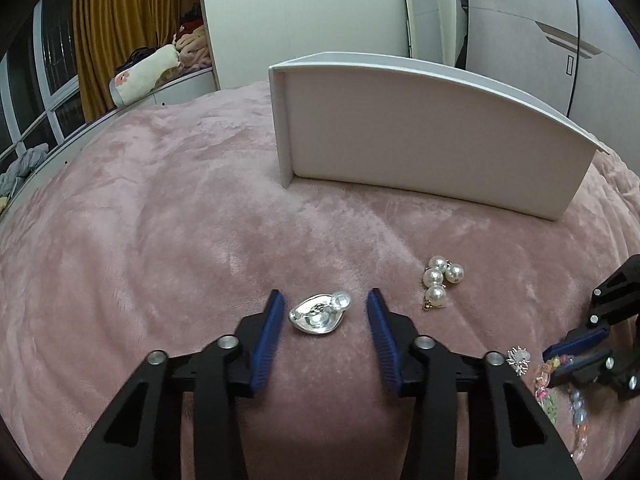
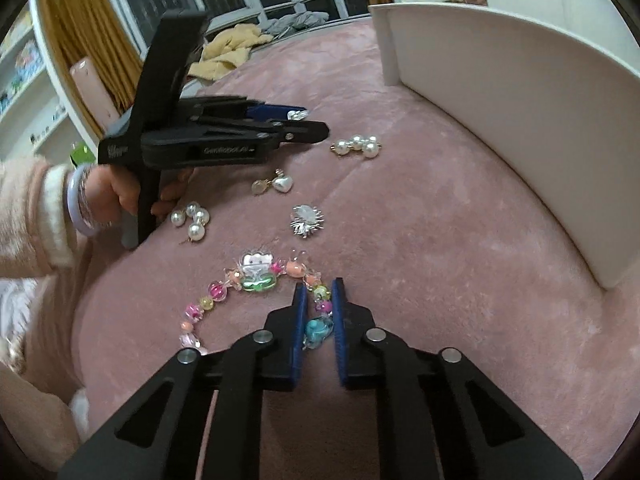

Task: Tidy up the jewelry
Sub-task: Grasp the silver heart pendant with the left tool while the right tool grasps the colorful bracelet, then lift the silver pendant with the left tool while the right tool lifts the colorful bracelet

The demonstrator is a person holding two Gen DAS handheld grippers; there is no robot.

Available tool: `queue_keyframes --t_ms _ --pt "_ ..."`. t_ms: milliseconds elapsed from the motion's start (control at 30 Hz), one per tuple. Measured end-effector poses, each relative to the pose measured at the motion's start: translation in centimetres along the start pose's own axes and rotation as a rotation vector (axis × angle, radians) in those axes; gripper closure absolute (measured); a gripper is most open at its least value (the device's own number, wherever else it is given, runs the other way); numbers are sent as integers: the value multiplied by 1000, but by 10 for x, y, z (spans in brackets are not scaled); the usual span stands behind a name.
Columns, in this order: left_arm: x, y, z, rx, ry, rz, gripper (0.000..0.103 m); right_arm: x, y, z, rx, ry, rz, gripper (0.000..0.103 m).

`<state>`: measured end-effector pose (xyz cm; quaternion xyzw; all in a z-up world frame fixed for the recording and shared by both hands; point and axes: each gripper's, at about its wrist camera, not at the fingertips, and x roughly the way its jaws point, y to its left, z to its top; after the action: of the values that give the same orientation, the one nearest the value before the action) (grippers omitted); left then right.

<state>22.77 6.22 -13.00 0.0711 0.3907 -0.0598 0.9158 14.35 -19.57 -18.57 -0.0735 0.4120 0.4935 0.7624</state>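
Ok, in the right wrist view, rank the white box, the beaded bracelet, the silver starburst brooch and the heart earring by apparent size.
1. white box
2. beaded bracelet
3. silver starburst brooch
4. heart earring, though it lies farther away, so its rank against the brooch is unsure.

Silver earring [image 1: 319,313], pearl clusters [image 1: 439,282], bead bracelet [image 2: 256,282] on pink blanket [image 1: 160,220].

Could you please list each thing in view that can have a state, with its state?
left gripper: open, fingers on either side of the silver heart earring, not touching it.
right gripper: shut on the beaded bracelet, which lies curved on the pink blanket.
white box: open, lid upright.
pearl cluster earring: lying loose.
silver spiky brooch: lying loose.
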Motion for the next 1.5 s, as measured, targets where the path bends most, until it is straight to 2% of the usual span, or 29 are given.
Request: queue_keyframes --t_ms 67,500,800,1200,1500 --pt "-2 -2 0 5 -4 -1 72 -1 -2 -1 11 -1 4 90" --pt "-20 -6 5 -32 -28 -1 72 -28 17 -3 -23 -17 -20 90" --pt "-52 -21 14 8 -81 1 72 -42 41 12 -85 -52 -29 90" --pt "-99 -14 21 -4 -143 47 72 -60 65 29 -136 -100 -39 92" --pt "-120 -9 24 -17 -182 48 72 -84 68 42 -129 -158 -56 92"
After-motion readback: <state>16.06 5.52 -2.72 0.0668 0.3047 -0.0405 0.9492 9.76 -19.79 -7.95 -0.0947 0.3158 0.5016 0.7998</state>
